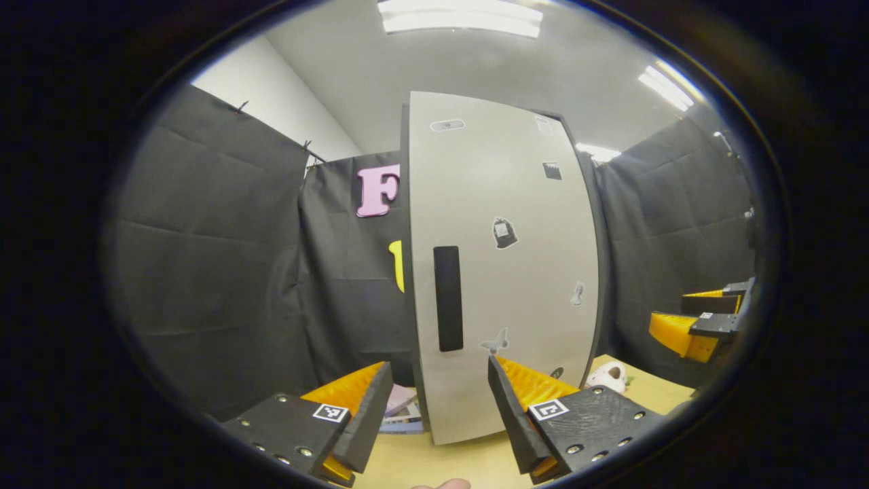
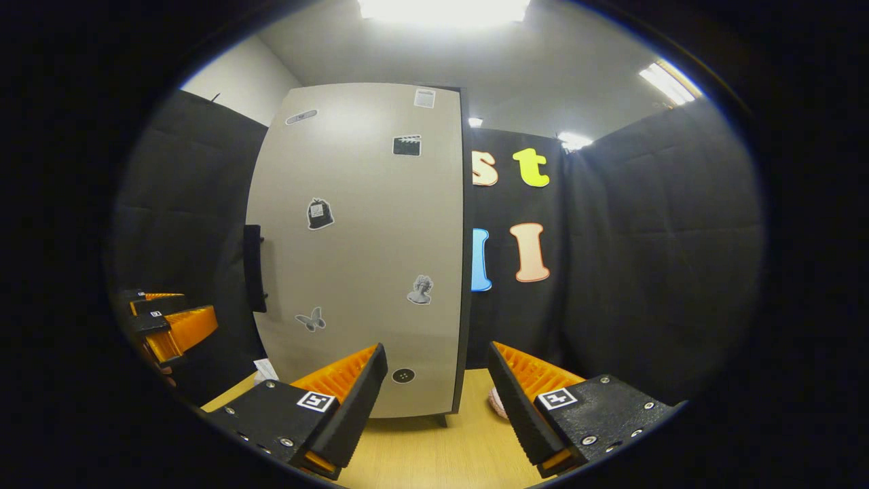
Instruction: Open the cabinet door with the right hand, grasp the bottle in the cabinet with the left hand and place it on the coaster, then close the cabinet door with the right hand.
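Observation:
A tall cabinet stands on the wooden table with its grey door (image 1: 502, 272) shut, stickers scattered over it. A black vertical handle (image 1: 448, 299) sits near the door's left edge. My left gripper (image 1: 440, 407) is open, a short way in front of the door's lower part, empty. In the right gripper view the same door (image 2: 366, 258) faces me with the handle (image 2: 253, 268) at its left edge. My right gripper (image 2: 438, 401) is open and empty, low in front of the door's right corner. Whatever is inside the cabinet is hidden.
The other gripper (image 1: 699, 326) hovers at the far right; the left one (image 2: 170, 326) appears at the far left. A small white object (image 1: 606, 375) lies right of the cabinet, papers (image 1: 400, 411) to its left. A pale pinkish thing (image 2: 499, 404) lies behind my right finger. Black cloth walls surround the table (image 2: 421, 448).

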`<control>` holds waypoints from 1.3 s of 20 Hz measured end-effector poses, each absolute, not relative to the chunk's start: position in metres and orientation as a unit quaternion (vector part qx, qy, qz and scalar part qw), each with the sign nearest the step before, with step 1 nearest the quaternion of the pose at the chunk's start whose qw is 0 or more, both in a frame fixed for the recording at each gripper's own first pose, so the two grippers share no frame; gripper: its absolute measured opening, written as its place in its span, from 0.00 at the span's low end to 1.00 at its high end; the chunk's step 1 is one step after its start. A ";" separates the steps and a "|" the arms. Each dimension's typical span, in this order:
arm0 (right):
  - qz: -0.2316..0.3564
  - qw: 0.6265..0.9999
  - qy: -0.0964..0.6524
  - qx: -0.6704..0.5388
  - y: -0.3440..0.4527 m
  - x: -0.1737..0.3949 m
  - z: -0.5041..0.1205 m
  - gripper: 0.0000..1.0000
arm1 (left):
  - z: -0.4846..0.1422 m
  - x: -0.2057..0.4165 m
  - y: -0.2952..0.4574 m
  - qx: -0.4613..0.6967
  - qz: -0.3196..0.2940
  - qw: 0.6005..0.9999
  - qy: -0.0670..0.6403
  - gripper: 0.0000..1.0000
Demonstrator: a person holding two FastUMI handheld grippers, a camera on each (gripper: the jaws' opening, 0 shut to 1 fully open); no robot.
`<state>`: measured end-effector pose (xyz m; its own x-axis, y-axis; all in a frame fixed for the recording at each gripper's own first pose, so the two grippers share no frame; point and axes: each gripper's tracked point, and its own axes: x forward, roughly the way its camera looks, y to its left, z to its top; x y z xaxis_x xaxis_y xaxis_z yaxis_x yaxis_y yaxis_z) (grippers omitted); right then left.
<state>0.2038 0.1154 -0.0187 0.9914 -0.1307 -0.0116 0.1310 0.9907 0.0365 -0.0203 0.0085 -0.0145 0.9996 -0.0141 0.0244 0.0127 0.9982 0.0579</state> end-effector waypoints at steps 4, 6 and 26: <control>-0.064 0.998 0.005 0.019 0.115 0.200 -0.020 0.93 | -0.016 -0.020 0.009 0.029 -0.008 0.999 -0.011 0.81; -0.061 0.998 0.004 0.020 0.117 0.200 -0.021 0.91 | -0.016 -0.021 0.009 0.029 -0.007 1.000 -0.009 0.80; -0.058 0.998 -0.005 0.025 0.114 0.199 -0.021 0.93 | -0.021 -0.021 0.011 0.022 -0.008 1.000 0.003 0.85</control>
